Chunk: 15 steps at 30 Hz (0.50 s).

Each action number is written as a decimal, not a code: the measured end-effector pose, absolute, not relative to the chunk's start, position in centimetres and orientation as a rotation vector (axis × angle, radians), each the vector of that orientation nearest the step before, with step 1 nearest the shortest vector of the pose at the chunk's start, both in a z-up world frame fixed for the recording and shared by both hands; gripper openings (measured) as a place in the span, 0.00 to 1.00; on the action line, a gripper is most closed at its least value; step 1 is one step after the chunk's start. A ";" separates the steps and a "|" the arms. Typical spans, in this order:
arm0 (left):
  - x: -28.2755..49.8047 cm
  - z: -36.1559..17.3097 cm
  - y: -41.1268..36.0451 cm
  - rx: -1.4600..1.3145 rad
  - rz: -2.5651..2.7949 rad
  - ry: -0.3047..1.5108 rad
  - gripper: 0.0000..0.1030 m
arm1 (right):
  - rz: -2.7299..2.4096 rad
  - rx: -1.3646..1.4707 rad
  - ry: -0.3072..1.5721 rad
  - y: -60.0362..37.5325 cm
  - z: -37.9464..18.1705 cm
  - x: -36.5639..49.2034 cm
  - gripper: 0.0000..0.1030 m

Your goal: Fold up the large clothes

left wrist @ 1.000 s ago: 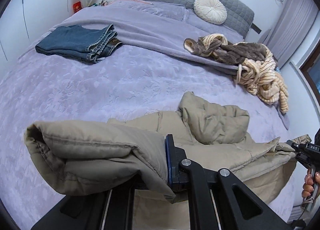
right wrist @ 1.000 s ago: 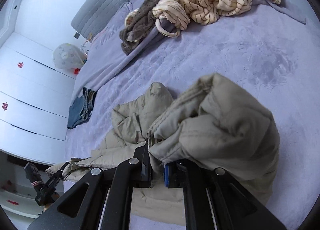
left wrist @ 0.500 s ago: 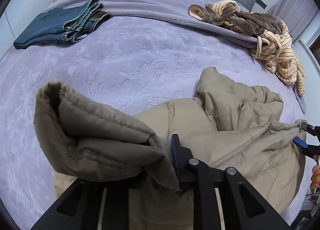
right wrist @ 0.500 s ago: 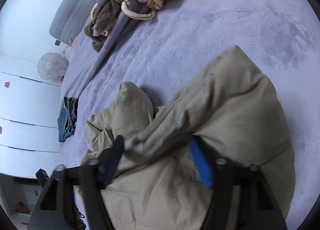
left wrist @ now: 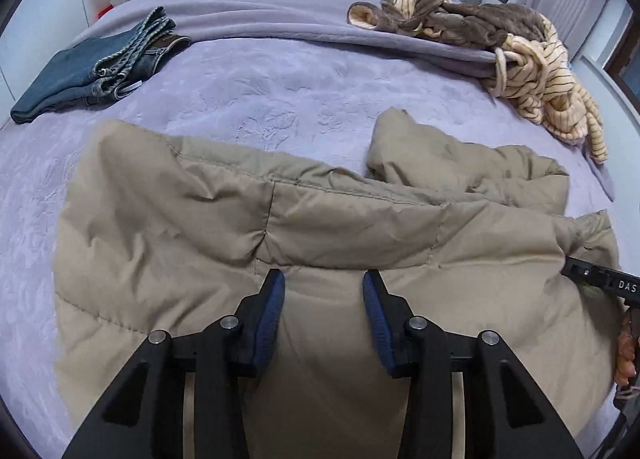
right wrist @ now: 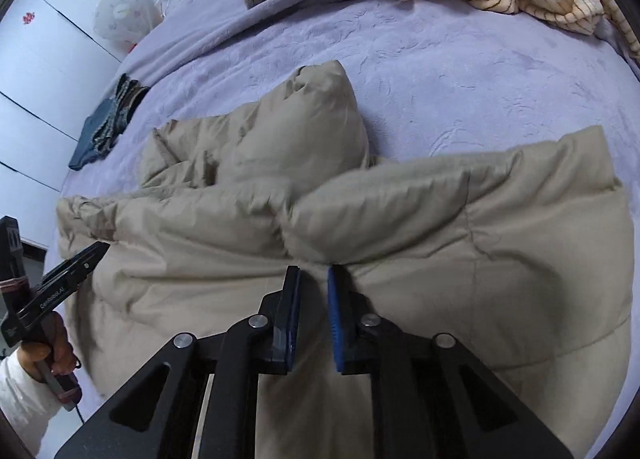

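Both grippers, left gripper (left wrist: pixel 324 287) and right gripper (right wrist: pixel 313 279), unclenched over puffer jacket (left wrist: pixel 320 227)

Soft, even indoor light fills the room, cool and slightly dim, without glare. Faint shadows sit in the folds of the tan jacket (left wrist: pixel 328 227) and under the black gripper arms. Both fisheye views bend the bed (left wrist: pixel 304 99) strongly, with dark vignetted corners. Focus stays mostly sharp throughout.

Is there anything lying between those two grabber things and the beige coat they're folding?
Nothing visible. Both the left gripper and the right gripper hang open right over the coat, with only air between. The jeans and the striped pile lie farther up the bed, apart from the coat.
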State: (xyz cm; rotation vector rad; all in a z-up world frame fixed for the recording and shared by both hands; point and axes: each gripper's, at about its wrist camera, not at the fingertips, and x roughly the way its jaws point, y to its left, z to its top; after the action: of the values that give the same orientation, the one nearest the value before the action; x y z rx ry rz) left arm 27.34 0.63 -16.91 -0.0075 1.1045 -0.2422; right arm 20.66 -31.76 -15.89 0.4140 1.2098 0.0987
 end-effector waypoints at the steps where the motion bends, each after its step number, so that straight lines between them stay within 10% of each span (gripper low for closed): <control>1: 28.1 -17.8 0.4 -0.011 -0.224 1.101 0.43 | 0.089 0.418 1.208 -32.1 -16.7 21.4 0.03; 15: 32.7 -18.8 8.3 -0.022 -0.023 1.085 0.44 | -0.118 0.479 1.187 -41.7 -17.2 21.2 0.00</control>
State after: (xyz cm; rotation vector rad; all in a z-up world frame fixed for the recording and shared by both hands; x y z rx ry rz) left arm 32.71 8.25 -18.80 -0.0220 1.0853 -0.0233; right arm 21.24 -41.71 -17.18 0.4787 1.1869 -0.1182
